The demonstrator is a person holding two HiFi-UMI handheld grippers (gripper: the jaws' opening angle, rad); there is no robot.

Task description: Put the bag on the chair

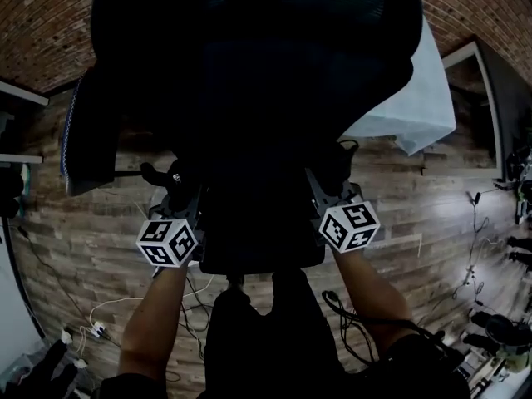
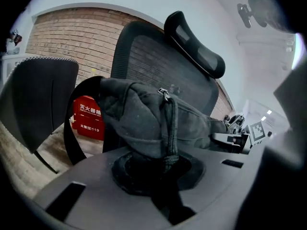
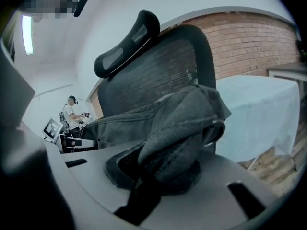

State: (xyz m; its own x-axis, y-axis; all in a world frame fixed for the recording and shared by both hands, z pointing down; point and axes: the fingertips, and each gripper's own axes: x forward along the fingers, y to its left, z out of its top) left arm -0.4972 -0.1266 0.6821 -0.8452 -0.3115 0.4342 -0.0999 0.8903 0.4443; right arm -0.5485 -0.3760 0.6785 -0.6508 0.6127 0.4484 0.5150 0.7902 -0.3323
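Note:
A dark grey fabric bag (image 2: 153, 121) with a zipper hangs between my two grippers, in front of a black mesh office chair (image 2: 153, 56) with a headrest. My left gripper (image 2: 153, 174) is shut on one end of the bag, near the zipper pull. The bag's other end (image 3: 184, 123), by a metal ring, is bunched in my right gripper (image 3: 158, 174), which is shut on it. From the head view the bag (image 1: 258, 235) is a dark mass between the left gripper (image 1: 179, 194) and the right gripper (image 1: 328, 185), just short of the chair (image 1: 249, 48). The chair's seat is hidden.
A second dark chair (image 2: 38, 104) stands to the left, with a red box (image 2: 88, 119) on the floor by the brick wall. A white cloth-covered table (image 3: 259, 114) stands to the right. A person (image 3: 74, 115) stands far off. Cables (image 1: 474, 256) lie on the wooden floor.

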